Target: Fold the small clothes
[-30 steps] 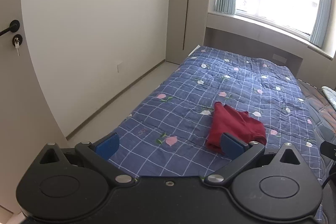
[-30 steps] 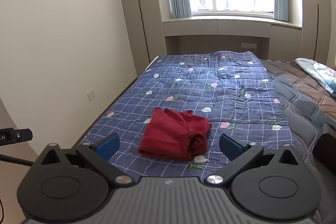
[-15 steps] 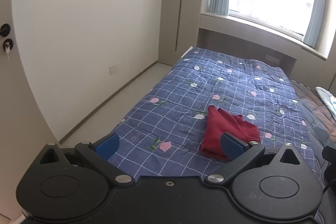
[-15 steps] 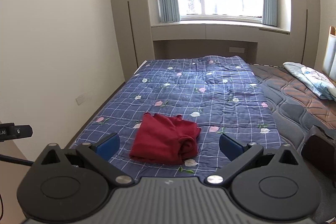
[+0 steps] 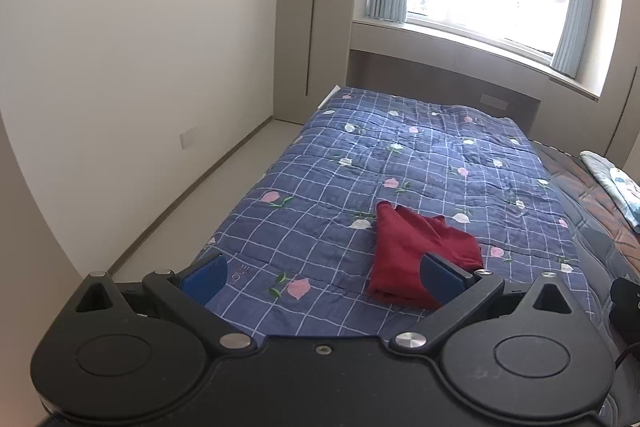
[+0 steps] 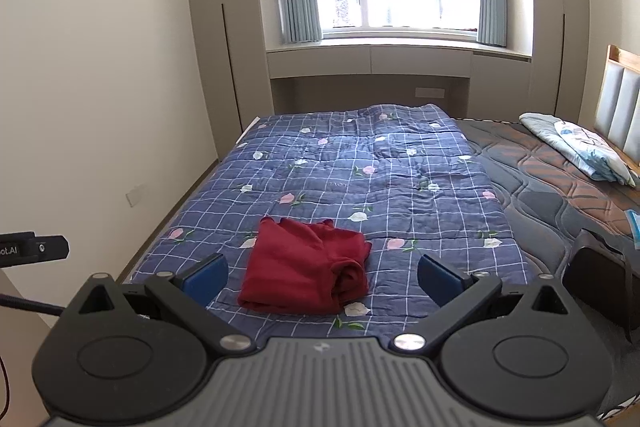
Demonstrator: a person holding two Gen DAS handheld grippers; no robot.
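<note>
L gripper [image 5: 322, 277]: jaws wide, holding nothing, above near end of bed | R gripper [image 6: 322, 277]: jaws wide, holding nothing | red garment [image 6: 306, 267]: folded, lying on blue checked quilt [image 6: 360, 171], apart from both grippers; right edge looks rolled, fold count unclear | pale folded cloth [image 6: 576, 145] by headboard [image 6: 622, 99].

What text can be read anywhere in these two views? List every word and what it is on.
"ot.AI": white letters on the black device at the left edge of the right wrist view; its start is cut off by the frame.
"LOVE": faint stitched word on the blue checked quilt, seen upside down beside the left gripper finger.
A second stitched word on the quilt in the right wrist view: too blurred to read surely.
The red garment bears none.
</note>
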